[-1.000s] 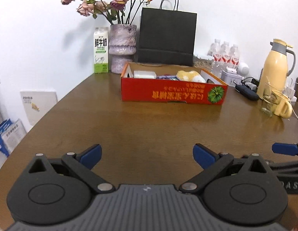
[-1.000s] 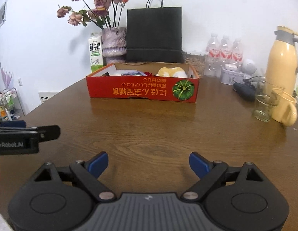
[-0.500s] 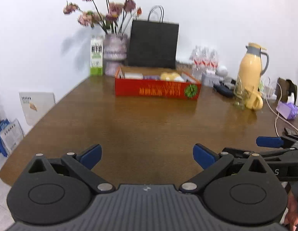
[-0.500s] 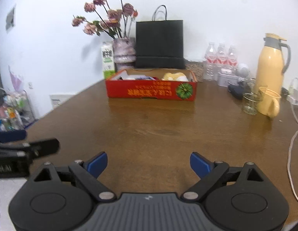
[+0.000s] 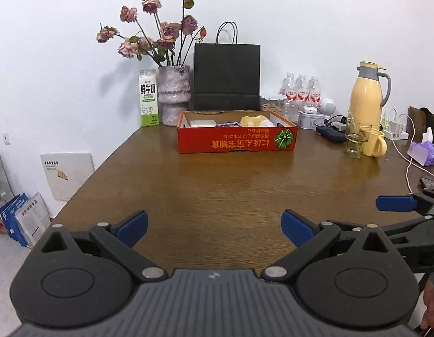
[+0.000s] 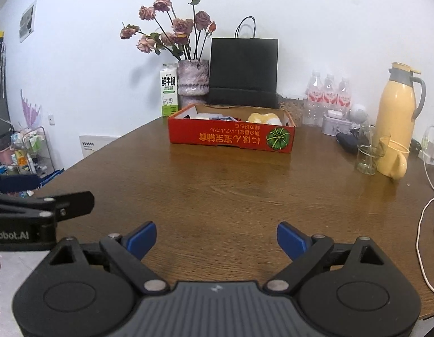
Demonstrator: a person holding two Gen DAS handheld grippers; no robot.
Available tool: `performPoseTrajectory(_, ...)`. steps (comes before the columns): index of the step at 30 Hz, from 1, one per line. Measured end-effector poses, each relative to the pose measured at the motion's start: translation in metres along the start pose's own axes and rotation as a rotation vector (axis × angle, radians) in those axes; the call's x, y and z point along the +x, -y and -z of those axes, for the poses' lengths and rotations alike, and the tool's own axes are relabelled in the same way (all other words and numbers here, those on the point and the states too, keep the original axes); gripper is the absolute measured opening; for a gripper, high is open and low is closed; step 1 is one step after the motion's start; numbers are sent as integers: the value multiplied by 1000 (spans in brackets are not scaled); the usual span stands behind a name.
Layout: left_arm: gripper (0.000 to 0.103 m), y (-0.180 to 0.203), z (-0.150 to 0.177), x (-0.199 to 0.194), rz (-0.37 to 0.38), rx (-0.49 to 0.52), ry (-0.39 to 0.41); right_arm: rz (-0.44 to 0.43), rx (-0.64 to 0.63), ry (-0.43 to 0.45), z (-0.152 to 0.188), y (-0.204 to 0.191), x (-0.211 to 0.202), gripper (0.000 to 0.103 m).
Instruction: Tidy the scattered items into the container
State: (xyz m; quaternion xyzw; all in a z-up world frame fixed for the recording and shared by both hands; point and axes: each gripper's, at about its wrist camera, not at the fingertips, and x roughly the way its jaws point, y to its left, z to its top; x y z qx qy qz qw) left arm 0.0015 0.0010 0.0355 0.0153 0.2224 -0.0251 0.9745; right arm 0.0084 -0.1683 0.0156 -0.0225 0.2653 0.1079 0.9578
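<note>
- A red box (image 5: 236, 141) is seen on the far part of the brown surface (image 5: 231, 191), with a green melon picture on its front wall. It is also seen from the right wrist view (image 6: 231, 139).
- Inside the box, a yellow soft thing (image 5: 255, 120), a white flat thing (image 5: 201, 123) and a purple wrapped thing (image 5: 226, 124) are seen over the front wall.
- Only in the left wrist view, a purple tissue pack (image 5: 423, 151) is shown at the far right.
- Only in the right wrist view, a small rack of bottles (image 6: 26, 151) on the floor and a picture on the wall (image 6: 27, 21) are shown at the left.
- The left hand-held gripper (image 5: 214, 226) is held low over the near edge of the surface, with its blue fingertips (image 5: 132, 224) spread wide and nothing between them. The box is well ahead of it and well apart.
- The right hand-held gripper (image 6: 217, 238) is spread wide too and nothing is held. The box is straight ahead, far from it.
- Each hand-held gripper is seen at the edge of the other's view.
- Behind the box, a vase of dried roses (image 5: 173, 95), a milk carton (image 5: 148, 97) and a black paper bag (image 5: 226, 77) are lined up by the wall.
- To the right, water bottles (image 5: 301, 88), a yellow jug (image 5: 368, 90), a glass (image 5: 356, 140) and a yellow mug (image 5: 375, 143) are seen.
</note>
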Motion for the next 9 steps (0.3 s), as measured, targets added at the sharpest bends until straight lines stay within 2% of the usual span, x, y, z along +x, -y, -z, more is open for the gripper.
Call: performPoseTrajectory(9,103,1,2,4,1,1,-9,0,25,-9,1,1,6,93)
